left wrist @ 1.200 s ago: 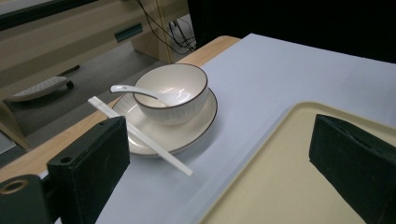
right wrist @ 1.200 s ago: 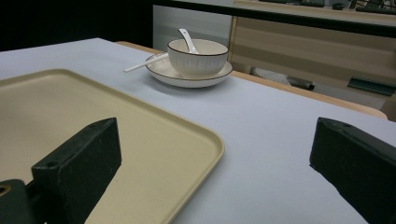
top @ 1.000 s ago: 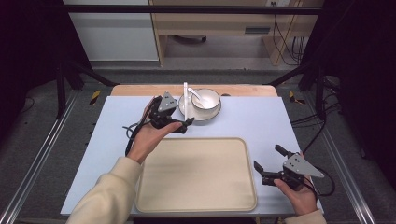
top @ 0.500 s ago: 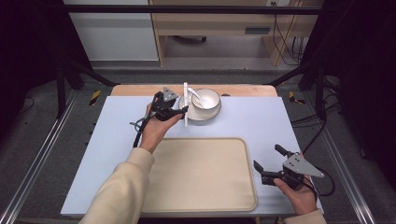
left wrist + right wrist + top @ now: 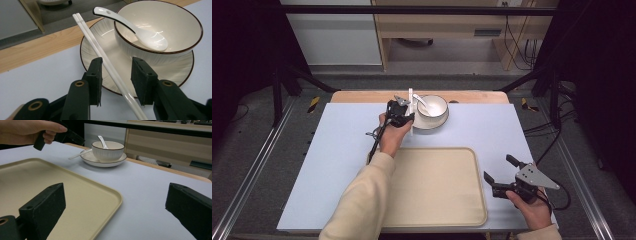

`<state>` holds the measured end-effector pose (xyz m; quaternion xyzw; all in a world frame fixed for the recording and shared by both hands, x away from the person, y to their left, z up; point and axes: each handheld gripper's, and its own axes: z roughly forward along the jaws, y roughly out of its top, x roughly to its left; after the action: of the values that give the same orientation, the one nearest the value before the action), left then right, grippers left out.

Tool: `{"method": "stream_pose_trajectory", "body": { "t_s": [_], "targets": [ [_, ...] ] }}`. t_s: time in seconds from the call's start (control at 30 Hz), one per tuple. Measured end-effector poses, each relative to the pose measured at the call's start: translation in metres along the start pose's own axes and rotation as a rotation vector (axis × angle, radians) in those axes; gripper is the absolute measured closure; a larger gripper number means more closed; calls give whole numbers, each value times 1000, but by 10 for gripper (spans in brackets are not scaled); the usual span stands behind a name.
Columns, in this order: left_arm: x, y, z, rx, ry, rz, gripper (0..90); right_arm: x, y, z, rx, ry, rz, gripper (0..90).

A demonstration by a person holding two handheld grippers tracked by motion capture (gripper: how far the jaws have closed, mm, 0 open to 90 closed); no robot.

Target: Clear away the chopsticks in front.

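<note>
From above, a pale blue mat (image 5: pixel 337 165) covers the wooden table, and a flat beige rectangular tray (image 5: pixel 437 185) with rounded corners lies near the person's edge. At the far side stands a white ceramic bowl with a dark rim (image 5: pixel 432 106) on a matching white ribbed plate (image 5: pixel 428 122), a white ceramic spoon (image 5: pixel 422 103) leaning inside the bowl. A pair of white chopsticks (image 5: pixel 411 107) lies across the plate's left edge. The left gripper (image 5: pixel 404 118) is reached out to those chopsticks, the cream sleeve (image 5: pixel 362 200) stretching over the tray's left side. The right gripper (image 5: pixel 499 172) rests well apart, just off the tray's right edge, jaws spread wide – nothing between them.

Along the left gripper's own jaws, the black pads (image 5: pixel 96 75) stand apart on either side of the chopsticks (image 5: pixel 110 66), which run slantwise through the gap, resting on the plate's rim (image 5: pixel 186 72). The left pad sits just beside the sticks (whether it touches, I cannot tell); the right pad is clear of them – so the tool is open, not yet clamped. The spoon (image 5: pixel 147 37) lies with its scoop in the bowl (image 5: pixel 175 25) and its handle out over the rim.

Along the right gripper's jaws, the two black pads (image 5: pixel 47 205) gape wide over the tray's corner (image 5: pixel 105 200) and the mat. Farther off sit bowl (image 5: pixel 108 150), plate and spoon, with the other hand (image 5: pixel 27 131) above the table at upper left.
</note>
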<state>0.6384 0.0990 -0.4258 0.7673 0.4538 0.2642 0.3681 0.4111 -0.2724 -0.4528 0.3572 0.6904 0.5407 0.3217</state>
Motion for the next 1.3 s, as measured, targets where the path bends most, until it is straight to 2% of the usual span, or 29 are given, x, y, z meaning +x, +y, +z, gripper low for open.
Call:
{"method": "stream_pose_trajectory", "body": {
  "t_s": [0.17,0.33,0.7,0.8,0.97,1.3],
  "targets": [
    [4,-2,4,15,2,-21,675,0,0,0,0,1,3,31],
    [1,-4,10,31,-4,-27,705,-1,0,1,4,-1,3,31],
    [-2,-8,18,61,20,-8,730,-1,0,0,5,0,11,32],
    [-2,-9,20,57,18,-24,733,-1,-1,0,7,-1,11,32],
    [-1,-11,24,62,18,-28,738,-1,-1,0,8,0,11,32],
    [2,-12,35,51,10,-86,770,-2,-2,1,12,0,14,33]
  ]
}}
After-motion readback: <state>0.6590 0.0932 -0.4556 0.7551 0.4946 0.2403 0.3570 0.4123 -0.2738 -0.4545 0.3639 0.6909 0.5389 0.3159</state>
